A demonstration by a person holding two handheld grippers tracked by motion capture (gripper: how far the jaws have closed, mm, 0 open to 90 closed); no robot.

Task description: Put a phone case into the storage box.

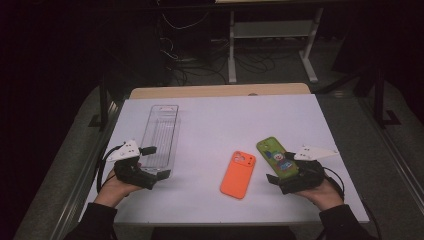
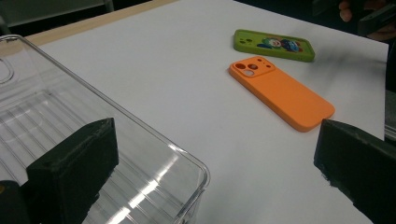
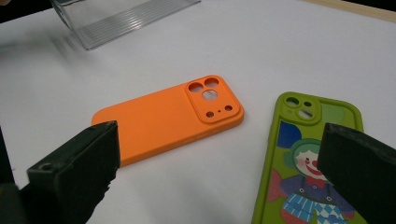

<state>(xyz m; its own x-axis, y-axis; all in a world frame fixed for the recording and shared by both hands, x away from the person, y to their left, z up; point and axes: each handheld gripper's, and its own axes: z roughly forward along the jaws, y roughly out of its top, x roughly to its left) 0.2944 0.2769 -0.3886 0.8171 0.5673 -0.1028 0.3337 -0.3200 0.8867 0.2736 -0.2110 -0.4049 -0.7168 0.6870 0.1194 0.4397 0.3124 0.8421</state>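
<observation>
green case: the green rubbery phone case with a clown print lies flat under the right gripper, jaws wide apart, nothing clamped
orange case: the orange silicone phone case sits just beside; a jaw could shove it
tray: the clear ribbed plastic tray has its corner between the left gripper's parted, empty jaws; a nudge may skid it

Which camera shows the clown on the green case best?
The right gripper view: the green case lies close, the clown's face and clothes clear. The left gripper view shows it far off and small; the high view shows its picture tiny.
</observation>
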